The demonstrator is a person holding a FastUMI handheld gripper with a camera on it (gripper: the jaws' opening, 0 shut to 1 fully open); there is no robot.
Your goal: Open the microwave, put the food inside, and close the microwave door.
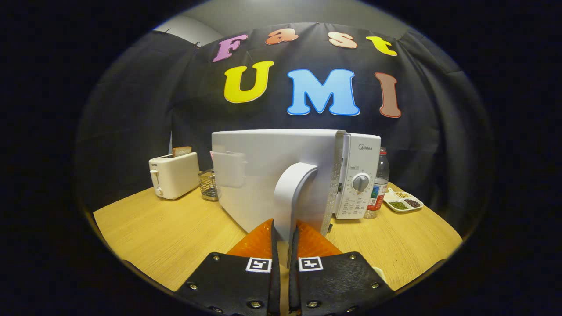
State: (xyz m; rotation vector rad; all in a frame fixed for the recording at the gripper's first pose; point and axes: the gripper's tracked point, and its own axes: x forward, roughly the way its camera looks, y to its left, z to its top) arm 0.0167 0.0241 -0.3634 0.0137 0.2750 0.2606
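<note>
On the wooden table (167, 237), toaster (174, 175) flanks the microwave (281, 175) whose handle (292, 197) the gripper (284, 250) clamps.

Staged kitchen booth, microwave (281, 175), toaster (174, 174), wooden table (175, 232)

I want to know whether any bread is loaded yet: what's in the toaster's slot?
A slice of toast stands in the toaster, its top edge poking out; the rest is hidden in the slot. The tool is shut on the microwave door handle.
</note>
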